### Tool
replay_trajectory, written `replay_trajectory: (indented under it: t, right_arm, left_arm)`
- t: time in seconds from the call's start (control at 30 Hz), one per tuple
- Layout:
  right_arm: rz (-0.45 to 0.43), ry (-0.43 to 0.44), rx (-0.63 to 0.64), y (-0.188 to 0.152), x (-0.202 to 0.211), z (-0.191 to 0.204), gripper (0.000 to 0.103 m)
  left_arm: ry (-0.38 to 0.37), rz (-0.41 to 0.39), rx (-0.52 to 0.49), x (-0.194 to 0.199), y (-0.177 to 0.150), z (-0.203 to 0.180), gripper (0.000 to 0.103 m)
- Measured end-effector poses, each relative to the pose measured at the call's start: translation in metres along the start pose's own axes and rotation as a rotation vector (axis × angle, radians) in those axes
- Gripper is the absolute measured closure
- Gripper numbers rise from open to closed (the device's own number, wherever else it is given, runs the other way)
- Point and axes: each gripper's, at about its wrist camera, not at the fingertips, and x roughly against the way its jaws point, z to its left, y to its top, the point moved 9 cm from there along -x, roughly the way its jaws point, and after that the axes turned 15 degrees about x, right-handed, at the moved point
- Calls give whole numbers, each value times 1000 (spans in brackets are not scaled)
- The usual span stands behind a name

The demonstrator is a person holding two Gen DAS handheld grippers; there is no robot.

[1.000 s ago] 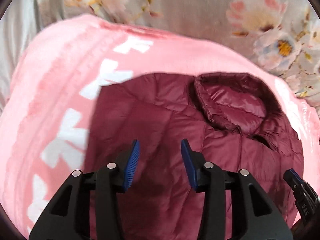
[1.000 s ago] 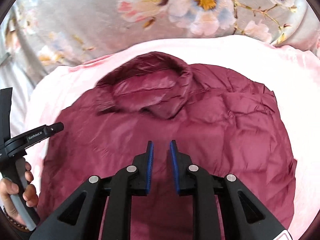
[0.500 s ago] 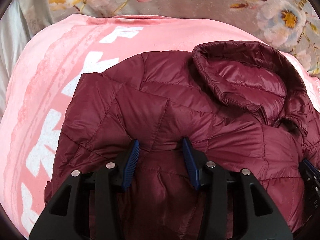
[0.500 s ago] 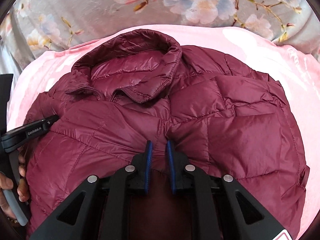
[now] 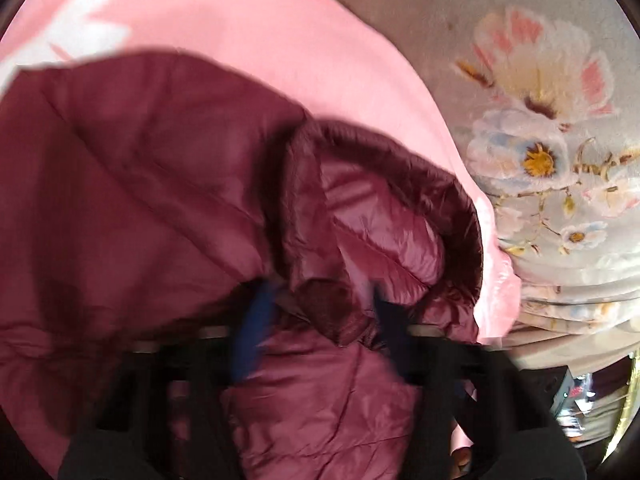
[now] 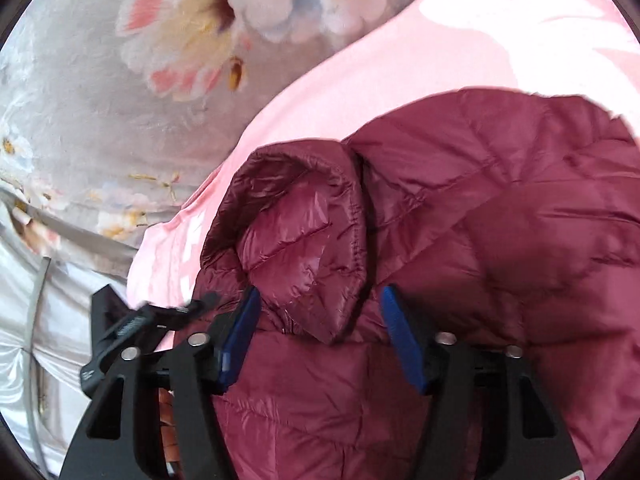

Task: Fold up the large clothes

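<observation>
**Jacket laid out, folding barely begun**

Floral grey bedding (image 6: 80, 128) forms the background, with a pink blanket (image 6: 400, 76) spread over it as the working surface. On that blanket lies the maroon puffer jacket (image 6: 520, 220), its quilted body bunched and rumpled, its collar (image 6: 296, 240) standing open at the near middle of both views.

The right gripper (image 6: 320, 336) has its blue pads on either side of the collar tip; its jaws are opening and do not press on the fabric. The left gripper (image 5: 316, 328) is badly blurred; its jaws are closing with the collar area between them, but no firm pinch shows.

Judging from how the jacket lies, it has been brought onto the blanket and roughly placed, and no tidy fold is visible yet. Smoothing the body, bringing in the sides and sleeves, and doubling it over all seem left. The sleeves are hidden from view.
</observation>
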Motion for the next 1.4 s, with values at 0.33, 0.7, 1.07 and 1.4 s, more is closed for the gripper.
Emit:
replay_trajectory:
  t: [0.33,0.7,1.07,1.4]
  right_arm:
    - [-5,-317,394,-5,32,-1,103]
    - [10,-54,194,-3,15,0,60]
    - [-27,-190,349,-15,20,20,96]
    - [82,-297,442,-39,-6,-4,98]
  left_arm:
    - [122,-153,-261,21,-18,3,93]
    - [128,-206,-312,13,-29,13,91]
    - [56,-169,-264,15,-28,11,89]
    - [165,-237,-397,5,-34,5,88]
